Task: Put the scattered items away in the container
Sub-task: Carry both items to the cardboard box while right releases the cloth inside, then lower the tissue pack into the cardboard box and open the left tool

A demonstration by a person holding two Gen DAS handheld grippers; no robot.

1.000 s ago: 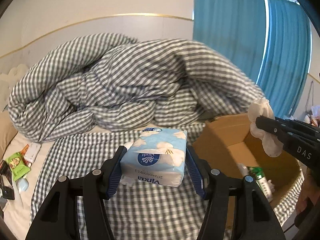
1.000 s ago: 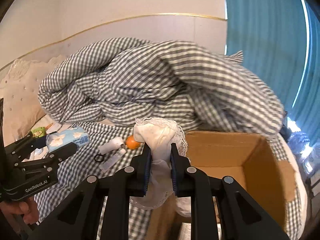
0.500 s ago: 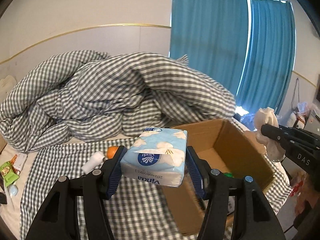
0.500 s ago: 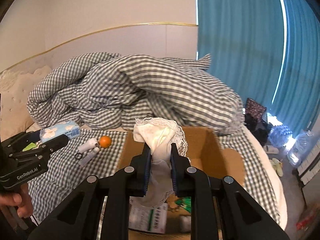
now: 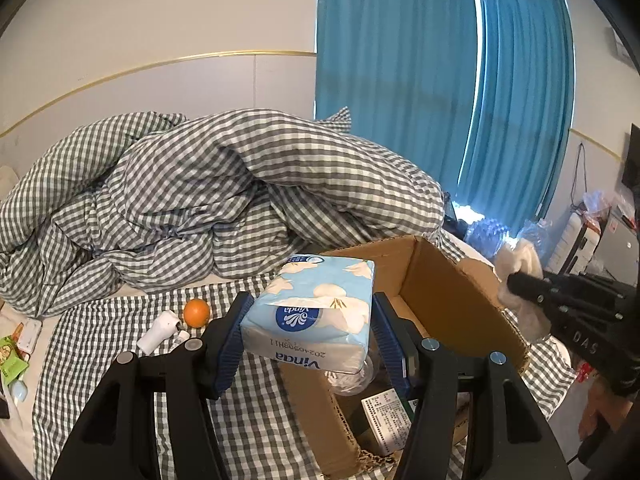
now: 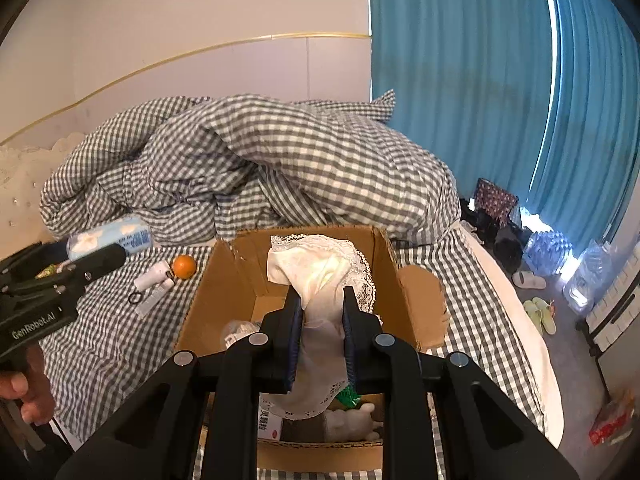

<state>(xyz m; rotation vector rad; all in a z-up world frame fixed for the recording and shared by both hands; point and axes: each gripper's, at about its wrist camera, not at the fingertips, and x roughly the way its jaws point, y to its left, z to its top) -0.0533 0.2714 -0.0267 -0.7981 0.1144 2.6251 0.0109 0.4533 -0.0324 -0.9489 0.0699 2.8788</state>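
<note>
The bed takes up most of the scene, its checked duvet (image 5: 224,208) heaped at the far side, which leaves the flat checked sheet (image 6: 104,340) nearer us free as a working surface. On that sheet, to the right, sits the open cardboard box (image 6: 404,280), flaps up and mouth wide, placed within reach of both hands, and it already has goods in the bottom: printed packets and something pale and soft.

Now the two loads. The left gripper (image 5: 308,332) has a blue tissue pack (image 5: 312,312) pressed between its pads, jaws set fairly wide because the pack is a broad, squashy block, gripped across its sides so it stays level. It hangs just at the box's near-left wall, by my reading about to go over the edge.

The right gripper (image 6: 319,332) is pinched almost closed on a white lace-trimmed cloth (image 6: 320,276), a narrow grip since thin fabric bunches down to very little. The cloth is held by its middle, so both ends flop free, and it hangs right over the box opening. A release here should drop it straight in.

Left on the sheet, to the left of the box: a small orange (image 5: 196,312), a white bottle (image 5: 158,330) just beside it, and a black ring (image 6: 135,299). Far left, a green snack packet (image 5: 12,360) waits too.
</note>
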